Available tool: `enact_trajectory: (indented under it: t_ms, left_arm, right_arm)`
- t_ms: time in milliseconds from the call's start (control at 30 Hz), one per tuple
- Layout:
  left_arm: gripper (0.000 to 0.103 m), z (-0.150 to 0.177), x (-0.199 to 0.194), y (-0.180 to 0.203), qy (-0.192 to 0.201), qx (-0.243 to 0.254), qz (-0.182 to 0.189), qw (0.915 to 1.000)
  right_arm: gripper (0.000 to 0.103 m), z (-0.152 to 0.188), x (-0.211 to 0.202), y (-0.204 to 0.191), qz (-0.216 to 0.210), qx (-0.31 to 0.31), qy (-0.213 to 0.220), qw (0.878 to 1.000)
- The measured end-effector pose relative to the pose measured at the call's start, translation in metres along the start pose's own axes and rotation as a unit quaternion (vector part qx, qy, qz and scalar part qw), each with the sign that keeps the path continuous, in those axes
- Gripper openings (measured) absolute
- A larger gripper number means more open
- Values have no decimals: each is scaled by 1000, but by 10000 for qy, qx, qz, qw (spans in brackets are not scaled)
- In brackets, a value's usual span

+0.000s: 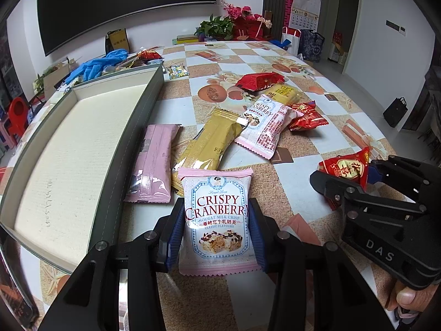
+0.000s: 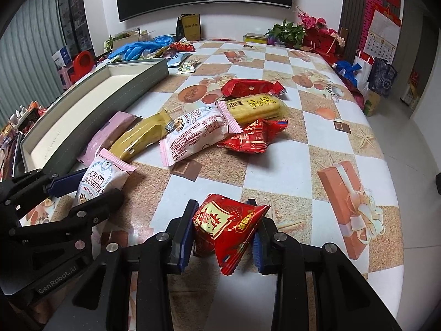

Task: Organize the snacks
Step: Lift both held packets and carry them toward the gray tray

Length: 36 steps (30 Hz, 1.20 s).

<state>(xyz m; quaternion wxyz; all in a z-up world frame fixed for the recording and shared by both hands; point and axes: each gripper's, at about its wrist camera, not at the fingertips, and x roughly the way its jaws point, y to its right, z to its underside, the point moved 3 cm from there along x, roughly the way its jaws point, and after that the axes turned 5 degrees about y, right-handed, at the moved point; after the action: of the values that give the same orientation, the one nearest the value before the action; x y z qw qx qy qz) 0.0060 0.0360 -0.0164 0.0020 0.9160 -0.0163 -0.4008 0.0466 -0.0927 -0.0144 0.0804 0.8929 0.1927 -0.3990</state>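
My left gripper point(image 1: 216, 237) is shut on a pink-and-white Crispy Cranberry packet point(image 1: 217, 220), held upright just above the table; it also shows in the right wrist view point(image 2: 96, 182). My right gripper point(image 2: 224, 237) is shut on a red snack packet point(image 2: 226, 229), also seen in the left wrist view point(image 1: 347, 169). An open grey box with a cream lining point(image 1: 77, 149) lies to the left. Loose on the table: a pink bar point(image 1: 154, 160), a gold bar point(image 1: 209, 143), a second cranberry packet point(image 1: 264, 124), a yellow packet point(image 1: 284, 92), and two red packets point(image 1: 259, 81) point(image 1: 307, 117).
The checkered tablecloth point(image 2: 317, 143) covers a round table whose edge curves along the right. Blue gloves point(image 1: 96, 63) and small clutter lie behind the box. Plants and red flowers point(image 1: 234, 24) stand at the far edge. Bags sit on the floor at right.
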Motion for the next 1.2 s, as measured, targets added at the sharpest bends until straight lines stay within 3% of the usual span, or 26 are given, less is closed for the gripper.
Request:
enact_trajectory:
  t_ms: [400,833,1033,1200]
  left_arm:
    - [48,-14,12,-1,15,-20,72,10000]
    - [43,-16,11,-4,-49,-168,187,9997]
    - [43,-23,-8,-2,178,22,32,9998]
    - [43,-21,-14,-7,58,-64,-54,9999]
  right_arm:
    - [36,-7,4,10,227,-8,-60,9997]
    - [36,-6,3,17,74,174,-47,9998]
    - [36,-5,-9,14,-172,260,-13,9995]
    - [36,-14,-25,8,-302,267,158,9991]
